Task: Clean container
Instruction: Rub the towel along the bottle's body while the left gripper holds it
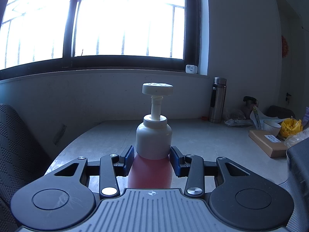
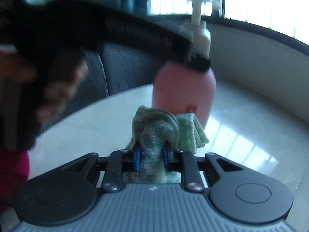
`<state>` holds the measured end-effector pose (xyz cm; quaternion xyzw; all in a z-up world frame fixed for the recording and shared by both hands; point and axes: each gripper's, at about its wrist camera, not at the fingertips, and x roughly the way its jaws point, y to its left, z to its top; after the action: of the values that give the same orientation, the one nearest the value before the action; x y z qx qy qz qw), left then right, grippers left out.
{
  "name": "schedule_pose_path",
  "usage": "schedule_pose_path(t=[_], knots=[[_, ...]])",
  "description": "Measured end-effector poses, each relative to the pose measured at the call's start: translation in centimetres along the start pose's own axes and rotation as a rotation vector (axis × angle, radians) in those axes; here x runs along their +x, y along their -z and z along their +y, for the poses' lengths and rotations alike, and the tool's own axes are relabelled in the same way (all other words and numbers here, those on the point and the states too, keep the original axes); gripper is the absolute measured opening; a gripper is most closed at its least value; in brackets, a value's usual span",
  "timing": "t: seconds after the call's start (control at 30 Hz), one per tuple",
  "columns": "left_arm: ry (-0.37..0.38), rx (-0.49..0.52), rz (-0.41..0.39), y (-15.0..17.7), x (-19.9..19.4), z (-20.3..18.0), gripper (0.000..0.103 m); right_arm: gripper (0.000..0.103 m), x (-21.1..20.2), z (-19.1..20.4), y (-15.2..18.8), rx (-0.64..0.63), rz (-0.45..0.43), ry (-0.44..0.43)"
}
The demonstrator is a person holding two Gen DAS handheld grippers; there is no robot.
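My left gripper [image 1: 152,160] clamps its fingers on the pink pump bottle [image 1: 152,141], which stands upright on the worktop [image 1: 212,139] below the window. My right gripper [image 2: 150,158] pinches a green cloth [image 2: 166,127] against the bottle's lower front. To wipe well, I judge, I should press lightly, stroke around the body, and hold the bottle steady so it cannot tip.

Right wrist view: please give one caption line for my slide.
Right gripper presses green cloth against pink pump bottle.
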<state>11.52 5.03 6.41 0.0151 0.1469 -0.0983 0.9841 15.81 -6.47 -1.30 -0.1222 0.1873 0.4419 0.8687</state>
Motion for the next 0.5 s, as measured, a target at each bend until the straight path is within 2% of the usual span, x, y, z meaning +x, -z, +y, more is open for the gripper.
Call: schedule_pose_path(t=[0.2, 0.5], knots=[[-0.003, -0.003, -0.002, 0.0, 0.0, 0.0, 0.042, 0.021, -1.9, 0.6, -1.1, 0.007, -0.14, -0.001], [-0.001, -0.001, -0.001, 0.0, 0.0, 0.2, 0.042, 0.021, -0.6, 0.0, -0.5, 0.027, -0.075, -0.012]])
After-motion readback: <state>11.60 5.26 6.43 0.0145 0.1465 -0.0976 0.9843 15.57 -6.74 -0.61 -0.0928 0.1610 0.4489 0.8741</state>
